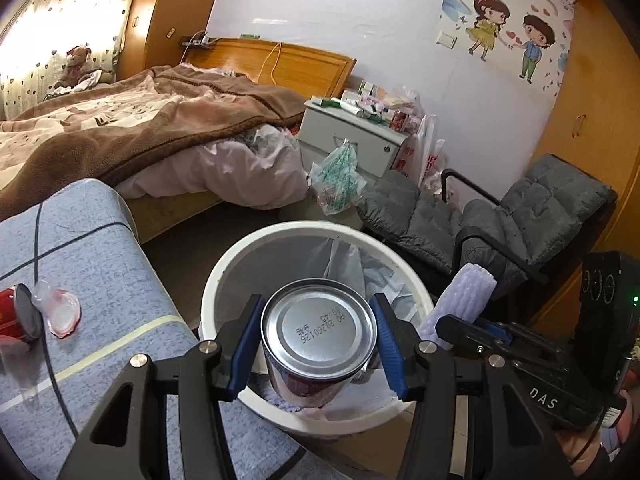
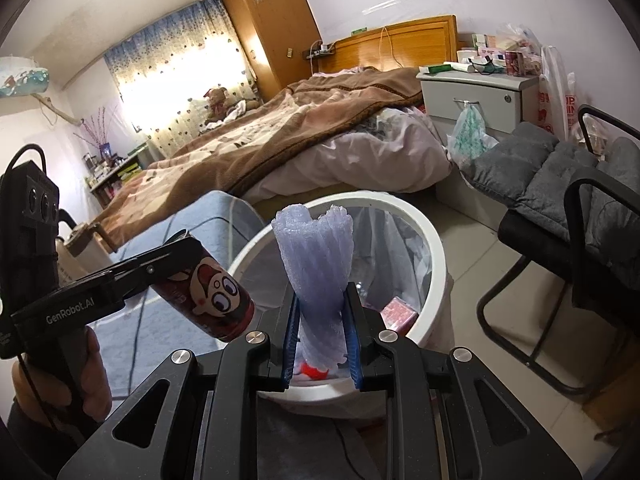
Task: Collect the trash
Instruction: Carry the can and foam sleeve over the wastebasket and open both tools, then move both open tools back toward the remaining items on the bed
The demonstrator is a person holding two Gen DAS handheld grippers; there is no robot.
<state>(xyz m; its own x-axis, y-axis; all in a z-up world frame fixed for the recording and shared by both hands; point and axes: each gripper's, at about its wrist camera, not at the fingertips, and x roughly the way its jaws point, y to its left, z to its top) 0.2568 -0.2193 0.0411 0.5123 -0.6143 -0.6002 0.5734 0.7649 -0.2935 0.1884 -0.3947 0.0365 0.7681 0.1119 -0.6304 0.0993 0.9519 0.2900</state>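
Observation:
My left gripper (image 1: 319,344) is shut on a red drink can (image 1: 319,336), silver bottom toward the camera, held over the near rim of a round white trash bin (image 1: 224,268). The can (image 2: 208,292) shows a cartoon face in the right wrist view. My right gripper (image 2: 322,320) is shut on a lilac foam net sleeve (image 2: 316,256), held upright over the bin (image 2: 436,264). The sleeve (image 1: 466,300) also shows at the bin's right edge in the left wrist view. The bin holds a plastic liner and some red trash (image 2: 398,310).
A blue-grey padded surface (image 1: 100,264) at left carries another red can (image 1: 16,316), a crumpled clear wrapper (image 1: 60,308) and a black cable. A bed (image 1: 140,132) lies behind, with a white nightstand (image 1: 348,136) and a grey cushioned chair (image 1: 500,220) at right.

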